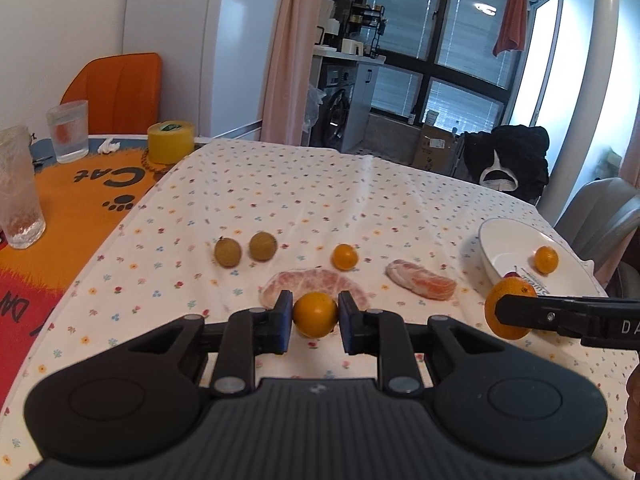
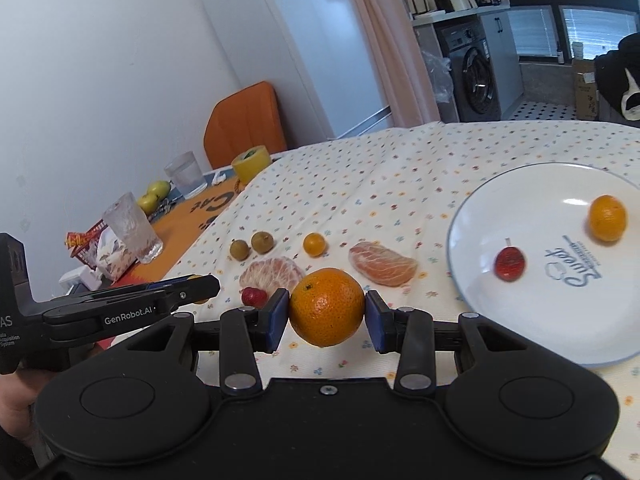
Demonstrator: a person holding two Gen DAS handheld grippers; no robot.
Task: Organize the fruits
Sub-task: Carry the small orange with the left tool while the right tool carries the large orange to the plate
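Two fruits are already on the white plate point(image 2: 532, 200), at the right side of the right wrist view: a small orange fruit point(image 2: 607, 217) near the far rim and a small red fruit point(image 2: 510, 264) just left of the blue lettering. Nothing else lies in it, as far as I can see.

Both of my tools are loaded. The right gripper point(image 2: 326, 316) is clamped on a big orange point(image 2: 326, 306), in the lower middle of its view, just left of the plate and not yet over it. The left gripper point(image 1: 314, 320) has its jaws around a smaller orange fruit point(image 1: 315, 314); the left pad seems to touch, but at the right pad I see a thin gap, so I cannot tell whether it is really gripped.

Still on the flowered cloth point(image 1: 280, 184), in the middle of the left wrist view, are two brown round fruits point(image 1: 227, 252) side by side, one little orange fruit point(image 1: 345, 257), and two peeled citrus pieces: a wide pale one point(image 1: 316, 282) just behind my left jaws and a shorter one point(image 1: 420, 280) nearer the plate. The right wrist view shows also a red fruit point(image 2: 253, 296) beside the left tool.

I judge the task less than half done
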